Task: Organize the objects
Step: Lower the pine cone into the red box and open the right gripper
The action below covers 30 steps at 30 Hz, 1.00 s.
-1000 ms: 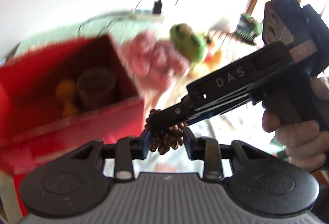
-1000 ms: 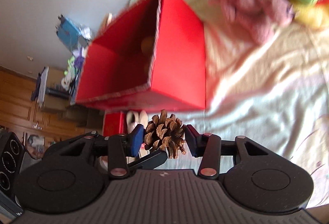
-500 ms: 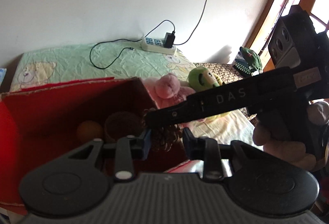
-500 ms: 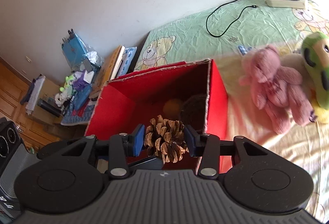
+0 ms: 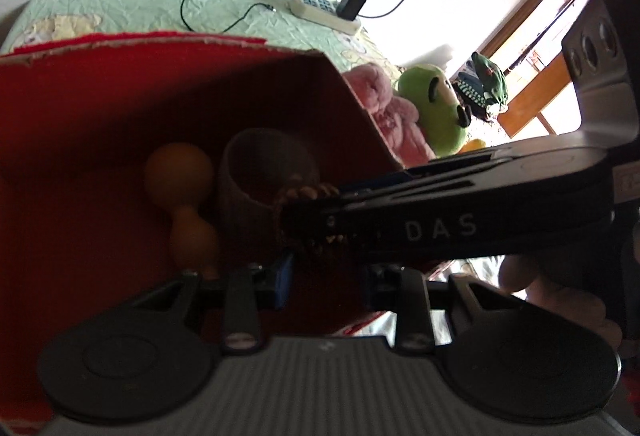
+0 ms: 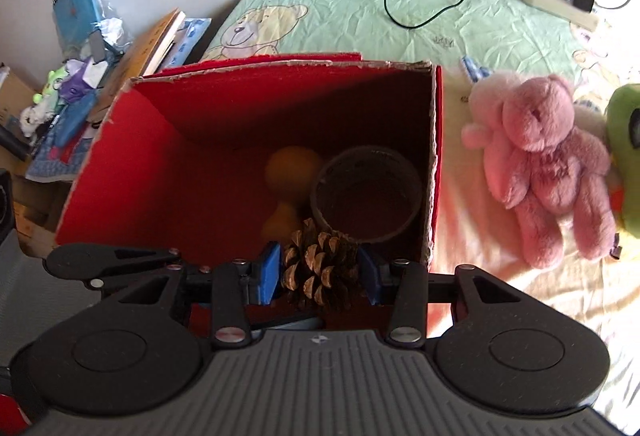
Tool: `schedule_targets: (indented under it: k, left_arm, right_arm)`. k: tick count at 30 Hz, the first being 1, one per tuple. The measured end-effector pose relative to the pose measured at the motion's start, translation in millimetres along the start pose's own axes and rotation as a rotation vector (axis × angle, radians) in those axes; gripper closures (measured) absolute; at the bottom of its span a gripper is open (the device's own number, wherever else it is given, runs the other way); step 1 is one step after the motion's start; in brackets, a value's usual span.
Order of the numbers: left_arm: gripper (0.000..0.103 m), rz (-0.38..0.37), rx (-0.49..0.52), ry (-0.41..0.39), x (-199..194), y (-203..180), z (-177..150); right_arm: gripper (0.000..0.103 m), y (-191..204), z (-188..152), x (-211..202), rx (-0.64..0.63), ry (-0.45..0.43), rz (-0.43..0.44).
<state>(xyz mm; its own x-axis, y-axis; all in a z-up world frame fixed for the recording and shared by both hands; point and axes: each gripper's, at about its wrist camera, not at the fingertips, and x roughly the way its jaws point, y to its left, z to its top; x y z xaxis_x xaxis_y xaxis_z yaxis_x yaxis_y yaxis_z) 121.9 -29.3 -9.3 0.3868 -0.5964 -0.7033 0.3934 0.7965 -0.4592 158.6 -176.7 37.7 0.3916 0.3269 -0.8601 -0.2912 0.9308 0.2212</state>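
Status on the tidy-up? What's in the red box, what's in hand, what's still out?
Done: an orange gourd-shaped toy and a brown cylindrical cup already sit inside the red box. In hand: the right gripper holds a pine cone over the box's near edge, not yet released. Left: the pink teddy bear and the green plush lie on the bed beside the box.

Black tool [image 6: 319,272], blue pads [image 6: 269,272], ribbed grey base, apparently "DAS" lettering.
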Motion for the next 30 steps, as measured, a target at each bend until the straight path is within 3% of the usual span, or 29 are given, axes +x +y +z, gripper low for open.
schedule_targets:
  k: [13,20,30]
  left_arm:
    - [0.069,-0.017,0.003,0.005,-7.0,7.8,1.7]
    - [0.069,0.072,0.021,-0.013,-17.5,7.2,1.7]
    - [0.058,0.246,0.027,-0.032,-31.3,1.4,3.3]
  right_arm:
    - [0.058,2.2,-12.8,-6.9,0.084,-0.044,-0.047]
    - [0.059,-1.6,-20.7,-11.2,0.160,-0.109,-0.038]
    - [0.059,-4.5,-32.7,-14.3,0.187,-0.226,-0.026]
